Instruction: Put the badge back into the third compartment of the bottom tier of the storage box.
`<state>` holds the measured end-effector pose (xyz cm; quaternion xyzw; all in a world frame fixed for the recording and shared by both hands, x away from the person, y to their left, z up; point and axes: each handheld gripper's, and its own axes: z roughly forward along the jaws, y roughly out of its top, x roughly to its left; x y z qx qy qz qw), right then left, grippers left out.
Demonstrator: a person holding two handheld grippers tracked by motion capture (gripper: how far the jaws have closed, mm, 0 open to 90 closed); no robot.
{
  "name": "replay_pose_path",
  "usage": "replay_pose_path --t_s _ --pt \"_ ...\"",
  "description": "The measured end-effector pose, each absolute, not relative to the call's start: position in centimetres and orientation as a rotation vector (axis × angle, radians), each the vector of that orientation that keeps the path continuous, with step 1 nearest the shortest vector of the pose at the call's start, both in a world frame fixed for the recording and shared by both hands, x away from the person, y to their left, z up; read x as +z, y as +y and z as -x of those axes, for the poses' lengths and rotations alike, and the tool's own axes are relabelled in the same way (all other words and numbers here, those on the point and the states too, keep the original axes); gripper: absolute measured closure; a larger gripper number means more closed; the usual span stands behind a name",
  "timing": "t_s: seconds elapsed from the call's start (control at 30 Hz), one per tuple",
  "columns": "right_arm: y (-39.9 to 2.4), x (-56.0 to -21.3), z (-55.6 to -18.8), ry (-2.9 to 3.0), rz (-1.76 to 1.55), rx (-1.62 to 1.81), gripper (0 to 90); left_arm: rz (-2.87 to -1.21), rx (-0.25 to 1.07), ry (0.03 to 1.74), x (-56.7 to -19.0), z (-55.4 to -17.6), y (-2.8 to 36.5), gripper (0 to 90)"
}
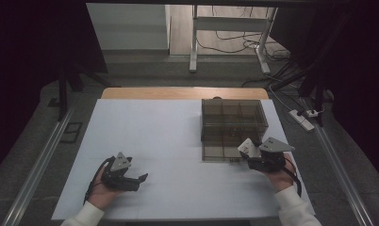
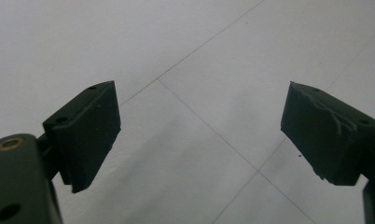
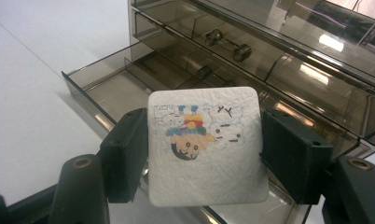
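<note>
Two grippers are in our hands above the white table (image 1: 168, 141). Our right gripper (image 3: 204, 154) pinches a white square coaster (image 3: 205, 147) between its two black jaws; the pads press on its left and right edges. The coaster shows a small coloured cartoon drawing and stands upright, just in front of the open lowest drawer (image 3: 115, 88) of a smoky transparent drawer box (image 1: 232, 123). In the high view this coaster (image 1: 248, 147) is near the right edge of the table, touching nothing but the jaws as far as we can tell.

Our left gripper (image 2: 199, 135) has its jaws spread wide, with only bare table between them. In the high view it (image 1: 141, 179) rests near the front left corner of the table, well apart from the box.

Inside an upper drawer we see two small metal rings (image 3: 227, 43). The pulled-out drawer stands between the coaster and the box body.

A wooden strip (image 1: 183, 92) shows at the far edge of the table. Behind it stands a white frame (image 1: 230, 35) with cables (image 1: 225, 44) on the floor, and a power strip (image 1: 303, 118) lies to the right of the table.
</note>
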<state>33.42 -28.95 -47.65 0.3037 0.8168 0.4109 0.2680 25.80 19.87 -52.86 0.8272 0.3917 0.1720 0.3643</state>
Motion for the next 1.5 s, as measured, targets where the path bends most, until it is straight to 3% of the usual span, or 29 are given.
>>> replay_pose_path --t_s 1.5 --pt "-30.3 -49.6 -36.4 2.124 -0.974 0.997 32.7 -2.140 0.440 1.004 -52.9 -26.0 19.6 12.3"
